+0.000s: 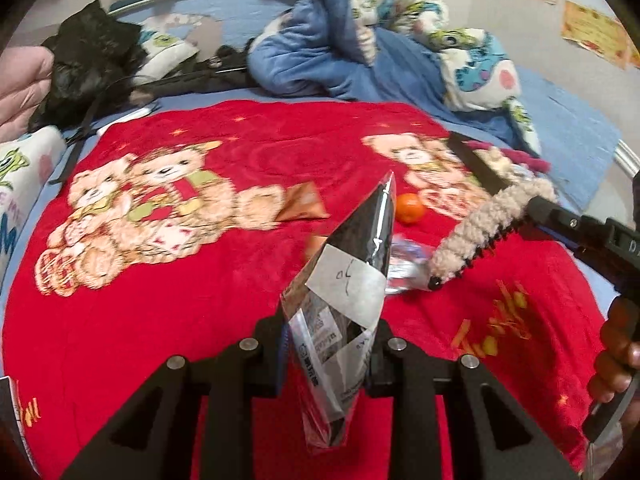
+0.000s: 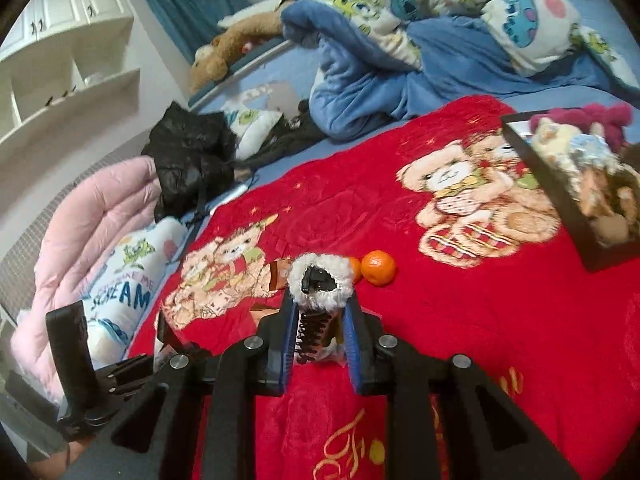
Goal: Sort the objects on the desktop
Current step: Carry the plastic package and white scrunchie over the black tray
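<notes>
My left gripper (image 1: 328, 324) is shut on a black and silver foil packet (image 1: 352, 264) with a white paper label, which stands upright above the red blanket (image 1: 180, 300). My right gripper (image 2: 319, 300) is shut on a fuzzy cream hair claw (image 2: 320, 278); its black teeth show between the blue-lined fingers (image 2: 288, 340). In the left wrist view the same hair claw (image 1: 492, 232) hangs from the right gripper (image 1: 532, 212) at the right. An orange (image 2: 378, 267) lies just beyond the claw, with a second one half hidden behind it.
A black tray (image 2: 560, 200) of plush toys sits at the blanket's right edge. A brown sachet (image 1: 302, 202) and a silver wrapper (image 1: 404, 268) lie near the orange (image 1: 409, 208). A blue duvet (image 2: 360, 80), a black bag (image 2: 188, 156) and a pink quilt (image 2: 92, 232) crowd the far and left sides.
</notes>
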`<state>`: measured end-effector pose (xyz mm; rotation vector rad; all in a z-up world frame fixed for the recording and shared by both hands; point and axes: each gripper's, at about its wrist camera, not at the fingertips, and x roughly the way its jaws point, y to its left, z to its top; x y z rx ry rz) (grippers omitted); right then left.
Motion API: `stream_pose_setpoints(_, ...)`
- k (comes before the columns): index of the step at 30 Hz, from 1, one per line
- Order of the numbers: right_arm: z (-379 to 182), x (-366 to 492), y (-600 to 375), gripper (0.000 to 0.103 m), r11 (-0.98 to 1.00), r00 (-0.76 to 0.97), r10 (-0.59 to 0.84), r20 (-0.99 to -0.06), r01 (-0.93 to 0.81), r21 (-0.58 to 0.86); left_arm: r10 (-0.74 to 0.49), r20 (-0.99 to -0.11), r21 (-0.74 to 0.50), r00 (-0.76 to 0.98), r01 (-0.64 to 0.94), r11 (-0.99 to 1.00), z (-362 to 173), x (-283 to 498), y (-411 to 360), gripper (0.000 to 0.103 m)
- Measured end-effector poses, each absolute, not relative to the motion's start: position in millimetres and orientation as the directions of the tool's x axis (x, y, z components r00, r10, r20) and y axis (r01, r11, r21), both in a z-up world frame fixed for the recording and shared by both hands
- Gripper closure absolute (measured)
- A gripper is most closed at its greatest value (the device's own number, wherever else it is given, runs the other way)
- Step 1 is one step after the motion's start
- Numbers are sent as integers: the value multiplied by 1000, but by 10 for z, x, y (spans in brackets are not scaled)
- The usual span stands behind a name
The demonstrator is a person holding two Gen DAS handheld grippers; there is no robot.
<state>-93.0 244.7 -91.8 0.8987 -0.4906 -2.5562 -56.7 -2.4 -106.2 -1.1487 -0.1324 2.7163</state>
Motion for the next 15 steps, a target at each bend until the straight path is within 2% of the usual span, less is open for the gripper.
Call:
stream_pose_setpoints(6,-895,-515,2726,82,-862,-762,-427,-488,180,474,283,-685,-167,-672,-233,-958,-929,-366,285,75)
stream_pose_setpoints(15,-891,187,3383,82,-884,-831,-264,-490,5,467,418,-695,-219,-586,-381,-898,-929,-210,897,75)
